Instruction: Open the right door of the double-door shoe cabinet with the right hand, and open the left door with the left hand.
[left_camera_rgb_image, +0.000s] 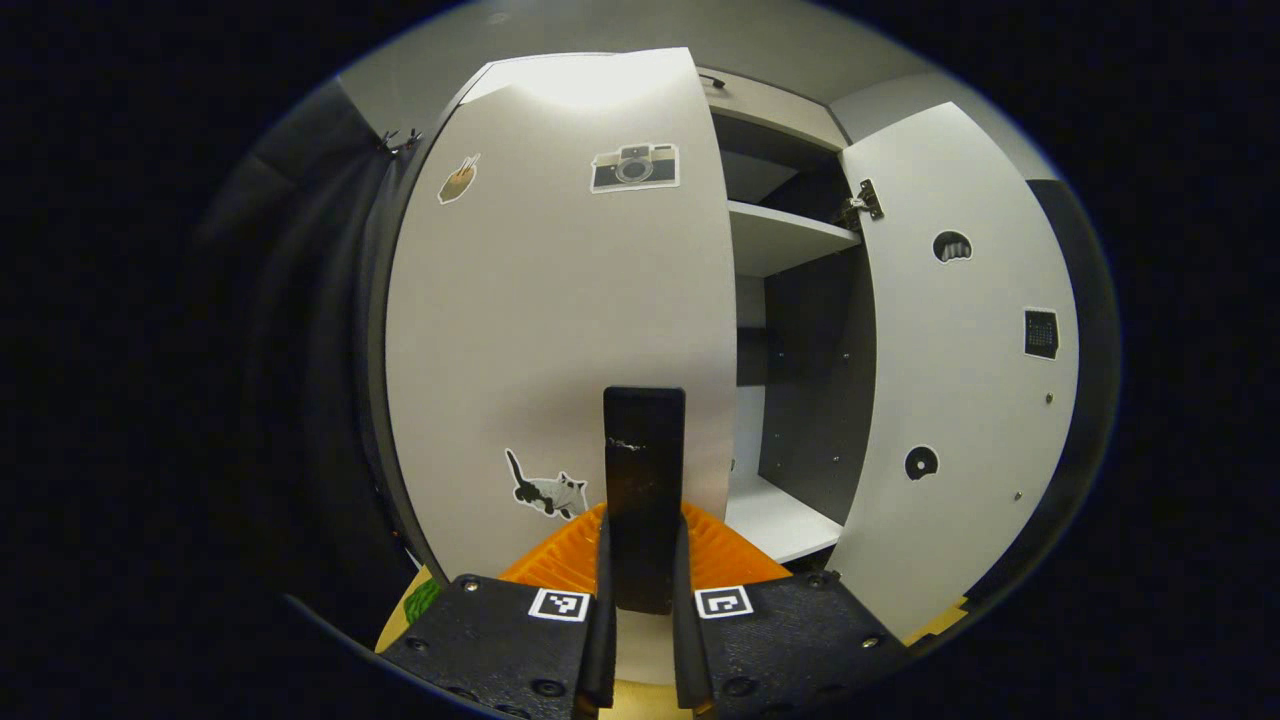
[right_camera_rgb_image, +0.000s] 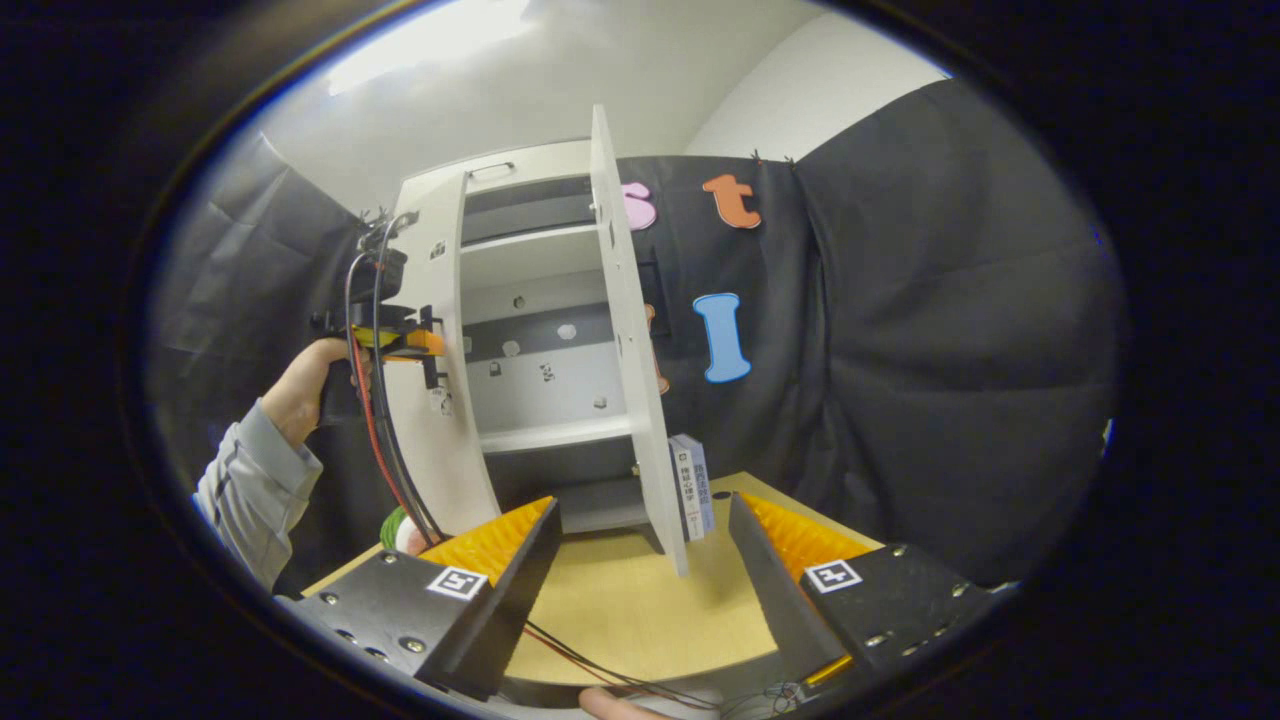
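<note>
Nearest us, our left gripper (left_camera_rgb_image: 640, 600) clamps the left door's (left_camera_rgb_image: 560, 330) black handle (left_camera_rgb_image: 644, 480) to swing it from the cabinet (right_camera_rgb_image: 530, 330), while our right gripper (right_camera_rgb_image: 645, 580) hangs open before the right door (right_camera_rgb_image: 635, 350), already wide.

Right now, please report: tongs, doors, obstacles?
Left tongs shut on left door edge. Right tongs open, free. Right door wide open. Books behind right door.
</note>
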